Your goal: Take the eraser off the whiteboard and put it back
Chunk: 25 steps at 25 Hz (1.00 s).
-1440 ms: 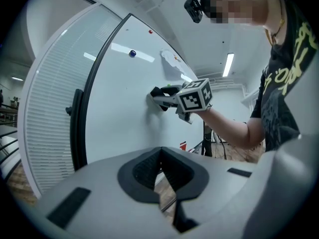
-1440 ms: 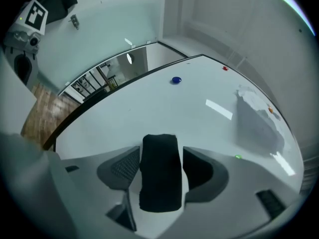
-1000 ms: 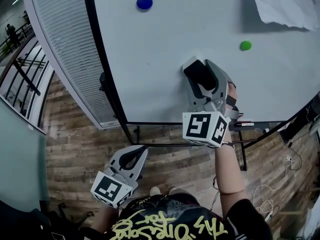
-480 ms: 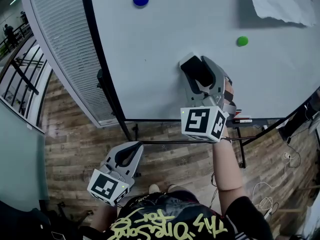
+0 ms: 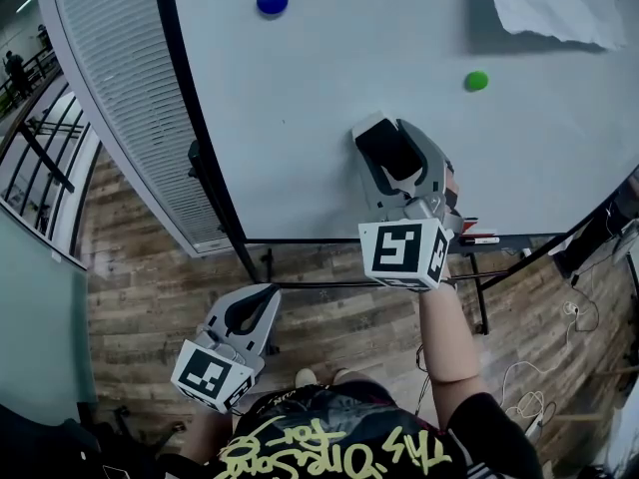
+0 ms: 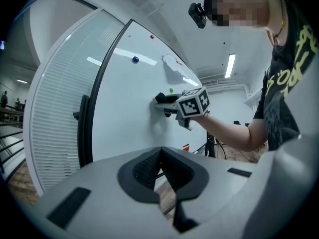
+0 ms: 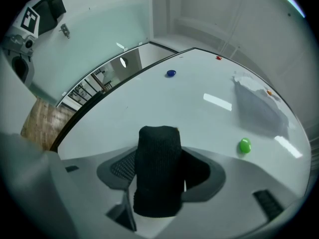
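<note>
Black eraser (image 7: pixel 158 168) pinched between jaws of right gripper (image 5: pixel 389 136), sticking out past the tips, front end at whiteboard (image 5: pixel 329 98) surface. Green magnet (image 7: pixel 244 145) just right of that gripper's tips, on the board. Blue magnet (image 7: pixel 171 73) farther ahead, slightly left. Crumpled paper sheet (image 7: pixel 259 101) ahead right. Left gripper (image 6: pixel 160 171) hangs low, well apart from board and right gripper, jaws pressed together, nothing between them.
</note>
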Tool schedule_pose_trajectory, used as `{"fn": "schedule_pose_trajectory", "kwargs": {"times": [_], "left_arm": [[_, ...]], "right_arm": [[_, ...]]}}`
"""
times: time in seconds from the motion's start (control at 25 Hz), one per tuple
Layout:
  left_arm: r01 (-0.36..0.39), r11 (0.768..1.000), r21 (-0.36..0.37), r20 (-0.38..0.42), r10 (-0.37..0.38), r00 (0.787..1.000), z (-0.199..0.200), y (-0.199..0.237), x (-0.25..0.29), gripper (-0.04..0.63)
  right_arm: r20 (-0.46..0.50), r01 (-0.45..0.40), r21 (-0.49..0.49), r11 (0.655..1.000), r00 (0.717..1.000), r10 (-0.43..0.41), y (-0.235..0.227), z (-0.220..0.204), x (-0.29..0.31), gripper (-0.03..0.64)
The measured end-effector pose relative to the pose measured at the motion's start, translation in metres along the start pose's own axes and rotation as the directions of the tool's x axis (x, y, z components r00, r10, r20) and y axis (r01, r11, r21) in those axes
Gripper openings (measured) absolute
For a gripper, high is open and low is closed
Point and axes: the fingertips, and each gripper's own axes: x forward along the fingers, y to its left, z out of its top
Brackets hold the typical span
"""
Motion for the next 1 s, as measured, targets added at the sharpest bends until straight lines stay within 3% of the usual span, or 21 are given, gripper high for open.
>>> {"fn": "schedule_pose_trajectory", "kwargs": {"times": [0.48, 0.64, 0.8, 1.0], "left_arm": [[-0.005, 1.000, -0.001, 0.000, 0.005, 1.000, 0.001, 0.002, 0.002, 0.008], [-0.003, 1.000, 0.005, -0.002, 0.003, 1.000, 0.002, 0.002, 0.003, 0.008], [-0.002, 1.000, 0.005, 0.000, 0.002, 1.000, 0.003, 0.003, 0.004, 0.008], [0.003, 1.000, 0.004, 0.002, -0.003, 1.000, 0.003, 0.001, 0.006, 0.008]], "right_arm": [[0.075, -0.060, 0.114, 0.992, 0.996, 0.051, 0.007, 0.009, -0.017, 0.260], [0.108, -0.084, 0.203, 0.976, 0.992, 0.063, 0.008, 0.013, -0.027, 0.260], [0.154, -0.100, 0.218, 0.971, 0.986, 0.067, 0.010, 0.019, -0.035, 0.261], [0.193, -0.090, 0.328, 0.940, 0.981, 0.026, 0.010, 0.020, -0.049, 0.261]]}}
